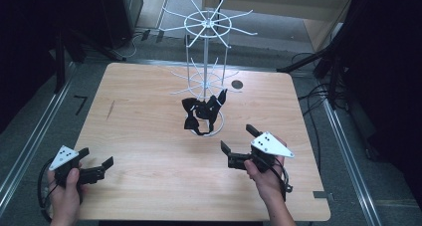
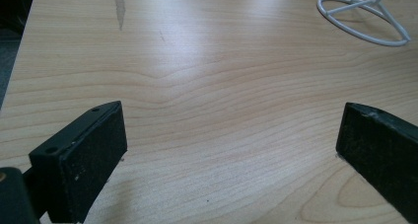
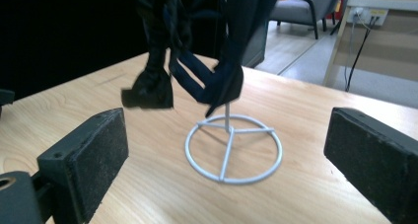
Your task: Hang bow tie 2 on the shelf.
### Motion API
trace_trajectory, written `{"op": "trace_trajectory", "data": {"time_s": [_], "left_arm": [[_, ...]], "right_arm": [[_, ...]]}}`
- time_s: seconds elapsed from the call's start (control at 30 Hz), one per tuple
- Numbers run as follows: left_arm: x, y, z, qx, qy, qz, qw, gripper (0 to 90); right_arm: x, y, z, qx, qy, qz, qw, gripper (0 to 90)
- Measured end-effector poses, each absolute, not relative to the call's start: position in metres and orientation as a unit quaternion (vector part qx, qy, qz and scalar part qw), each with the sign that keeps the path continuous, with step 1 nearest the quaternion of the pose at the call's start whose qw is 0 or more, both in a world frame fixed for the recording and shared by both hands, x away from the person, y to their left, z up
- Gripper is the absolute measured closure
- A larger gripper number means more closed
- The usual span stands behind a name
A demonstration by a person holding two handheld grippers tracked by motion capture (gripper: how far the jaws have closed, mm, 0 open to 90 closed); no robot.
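wooden table (image 1: 149,136) with a pale grain fills the high view. a thin white wire stand (image 1: 205,52) rises at the far middle of it, with spokes sticking out like a wheel at two levels. black bow ties (image 1: 201,112) hang low on the stand, bunched together just above its round foot. the left gripper (image 1: 97,169) sits near the front left corner, held by a hand (image 1: 64,191), and its jaws are spread apart with nothing between them. the right gripper (image 1: 238,145) is at the front right, held by the other hand (image 1: 263,178), with its jaws also wide apart and bare. it points toward the bow ties but is well apart from them. each gripper has a grey three-cornered plate on top, which you can see from up here.

wood grain shows much closer in the left gripper view, smooth and wavy with a grey scratch far off. the left gripper (image 2: 231,145) has flat, rough black pads, spread wide over bare table. the round white foot of the stand (image 2: 365,21) peeks in at the top right corner.

soft dark cloth hangs down in the right gripper view. the bow ties (image 3: 187,71) dangle over the ring foot of the stand (image 3: 231,152), which has three thin bars inside it. the right gripper (image 3: 226,155) is wide apart, holding nothing, with the ring between its pads farther back.
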State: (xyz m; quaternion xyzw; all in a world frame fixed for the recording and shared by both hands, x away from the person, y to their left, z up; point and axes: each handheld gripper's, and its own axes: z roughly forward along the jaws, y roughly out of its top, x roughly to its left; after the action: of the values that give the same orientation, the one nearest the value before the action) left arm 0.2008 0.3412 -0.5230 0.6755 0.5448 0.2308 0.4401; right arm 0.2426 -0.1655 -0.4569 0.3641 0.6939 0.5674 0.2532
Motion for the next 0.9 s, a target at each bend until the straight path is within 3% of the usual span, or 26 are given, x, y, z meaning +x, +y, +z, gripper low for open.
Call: {"op": "trace_trajectory", "data": {"time_s": [0.9], "left_arm": [[0.206, 0.344, -0.523, 0.665, 0.558, 0.23, 0.439, 0.0]], "right_arm": [[0.227, -0.214, -0.495, 0.401, 0.707, 0.519, 0.265, 3.5]]}}
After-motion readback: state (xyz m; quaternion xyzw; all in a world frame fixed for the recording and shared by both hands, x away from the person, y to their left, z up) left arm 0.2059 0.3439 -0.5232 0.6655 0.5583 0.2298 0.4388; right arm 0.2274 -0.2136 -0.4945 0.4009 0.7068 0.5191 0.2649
